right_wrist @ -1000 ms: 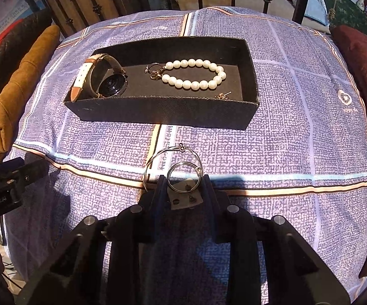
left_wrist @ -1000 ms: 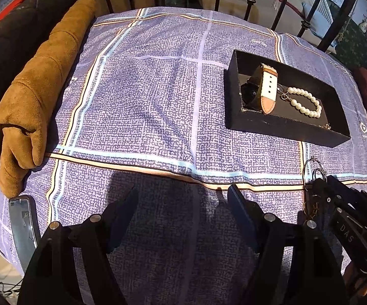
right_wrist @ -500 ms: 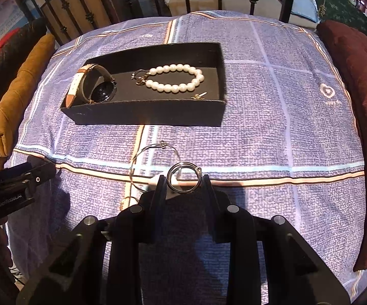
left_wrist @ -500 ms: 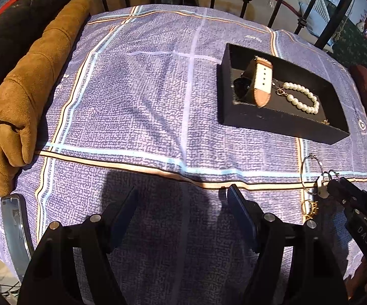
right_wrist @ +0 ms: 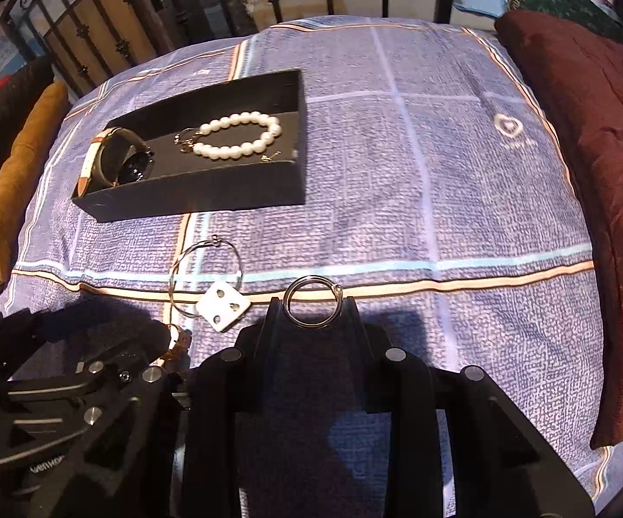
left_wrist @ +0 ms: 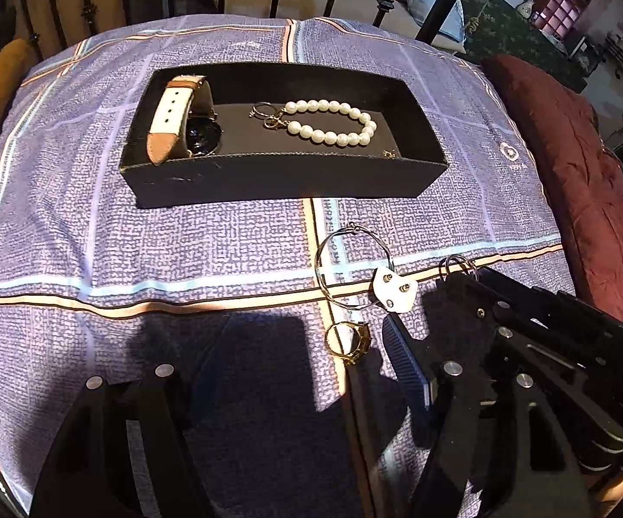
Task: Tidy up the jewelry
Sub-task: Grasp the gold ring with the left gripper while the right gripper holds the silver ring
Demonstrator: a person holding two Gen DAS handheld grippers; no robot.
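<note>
Right wrist view: right gripper [right_wrist: 313,304] pinches a thin silver ring [right_wrist: 313,301]. Black rectangular tray [right_wrist: 208,192] lies ahead-left. Left gripper [left_wrist: 294,358], jaws just narrowing slightly, gapes empty beside a gold ring [left_wrist: 348,341].

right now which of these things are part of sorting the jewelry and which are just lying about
Part of the job:
- black rectangular tray
- brown and white strap watch
- white pearl bracelet
- thin silver hoop on its white earring card
- gold ring
- small silver ring, held in the right gripper

Just lying about:
- tan suede cushion
- dark red pillow
- blue checked bedcover

Black tool [left_wrist: 287,373] frames, silver screws
</note>
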